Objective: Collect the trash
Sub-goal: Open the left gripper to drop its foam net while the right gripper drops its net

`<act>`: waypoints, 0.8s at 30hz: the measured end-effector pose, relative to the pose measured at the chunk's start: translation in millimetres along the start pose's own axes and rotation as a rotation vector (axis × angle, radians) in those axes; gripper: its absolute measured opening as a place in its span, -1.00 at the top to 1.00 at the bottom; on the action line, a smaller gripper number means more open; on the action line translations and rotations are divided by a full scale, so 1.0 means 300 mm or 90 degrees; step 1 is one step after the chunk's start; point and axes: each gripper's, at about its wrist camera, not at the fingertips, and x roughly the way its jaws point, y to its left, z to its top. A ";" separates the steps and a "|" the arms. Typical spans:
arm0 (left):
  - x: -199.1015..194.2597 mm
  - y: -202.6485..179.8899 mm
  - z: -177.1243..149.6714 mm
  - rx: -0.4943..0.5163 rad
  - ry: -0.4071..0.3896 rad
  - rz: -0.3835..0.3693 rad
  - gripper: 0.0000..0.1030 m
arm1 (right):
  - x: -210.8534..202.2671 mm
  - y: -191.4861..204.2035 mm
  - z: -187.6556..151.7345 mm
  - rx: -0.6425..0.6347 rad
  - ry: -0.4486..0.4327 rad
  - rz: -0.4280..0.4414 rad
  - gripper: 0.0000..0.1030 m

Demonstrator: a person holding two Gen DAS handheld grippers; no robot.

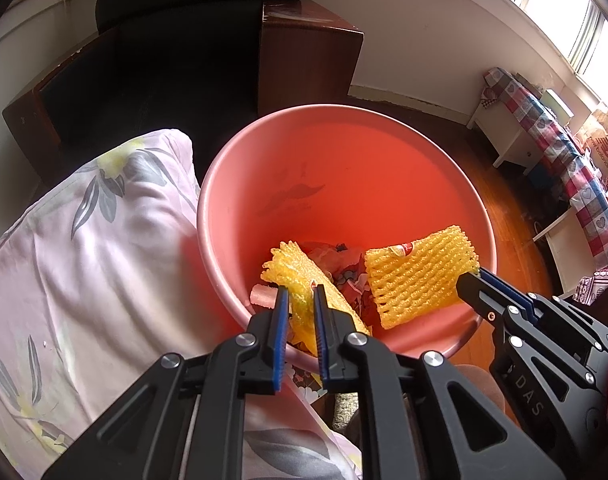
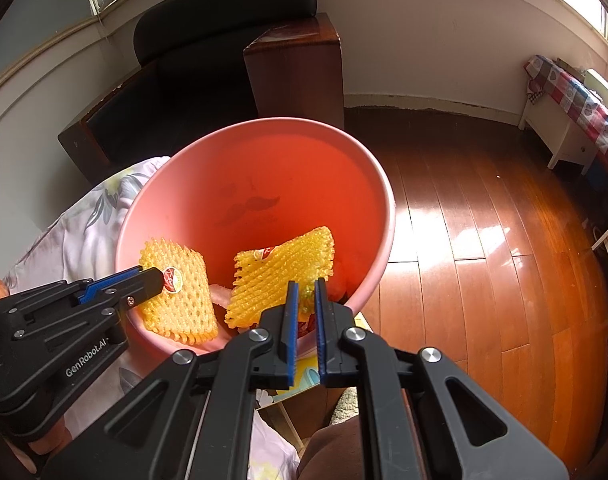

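Observation:
A pink plastic bin (image 1: 304,152) stands tilted toward me, with colourful wrappers (image 1: 346,276) at its bottom; it also shows in the right wrist view (image 2: 224,184). My left gripper (image 1: 302,292) is shut on a yellow foam fruit net (image 1: 292,272) over the bin's near rim; the net's red sticker shows in the right wrist view (image 2: 172,278). My right gripper (image 2: 304,286) is shut on the corner of a second yellow foam net (image 2: 284,272) held over the bin; this net also shows in the left wrist view (image 1: 420,276).
A floral pink pillow (image 1: 84,248) lies left of the bin. A dark armchair with wooden sides (image 2: 224,64) stands behind it. Polished wooden floor (image 2: 484,240) spreads to the right, with a white table under a checked cloth (image 2: 576,108) by the wall.

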 end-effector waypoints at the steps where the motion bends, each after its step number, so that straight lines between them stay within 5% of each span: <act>1: -0.002 -0.001 -0.004 0.001 0.000 0.000 0.76 | 0.000 0.000 0.000 0.001 0.000 0.001 0.85; 12: -0.025 -0.024 -0.009 0.015 -0.007 -0.005 0.35 | -0.006 0.007 -0.001 0.005 0.001 0.014 0.66; 24: -0.035 -0.029 -0.010 0.014 -0.008 -0.006 0.29 | -0.013 0.007 -0.002 0.004 -0.003 0.014 0.65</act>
